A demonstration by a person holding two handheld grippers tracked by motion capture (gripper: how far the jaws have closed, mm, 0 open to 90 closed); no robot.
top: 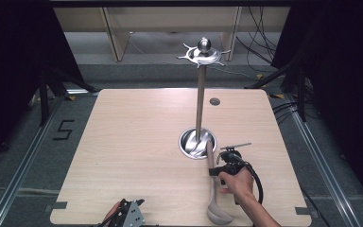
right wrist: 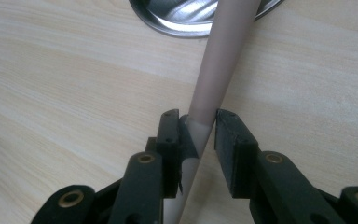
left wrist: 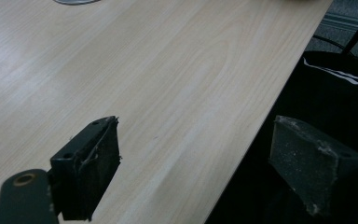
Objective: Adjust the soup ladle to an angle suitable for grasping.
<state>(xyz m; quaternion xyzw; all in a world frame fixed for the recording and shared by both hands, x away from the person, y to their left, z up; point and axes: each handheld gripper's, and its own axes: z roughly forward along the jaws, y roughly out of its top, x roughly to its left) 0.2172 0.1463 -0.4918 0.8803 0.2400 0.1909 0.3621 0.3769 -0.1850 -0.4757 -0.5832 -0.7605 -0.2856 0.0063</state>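
Right gripper view: smooth beige ladle handle (right wrist: 216, 70)

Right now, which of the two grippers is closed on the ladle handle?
The right gripper, jaws pinching the ladle handle beside the stand's base; the left gripper hangs open at the table edge.

Worktop (top: 137, 156): stand (top: 199, 109) upright right of centre, its base (top: 191, 144) on the surface. Ladle (top: 213, 189) lies from the base toward the near edge, bowl at that edge. Grommet (top: 214, 101) near the far edge, behind the stand.
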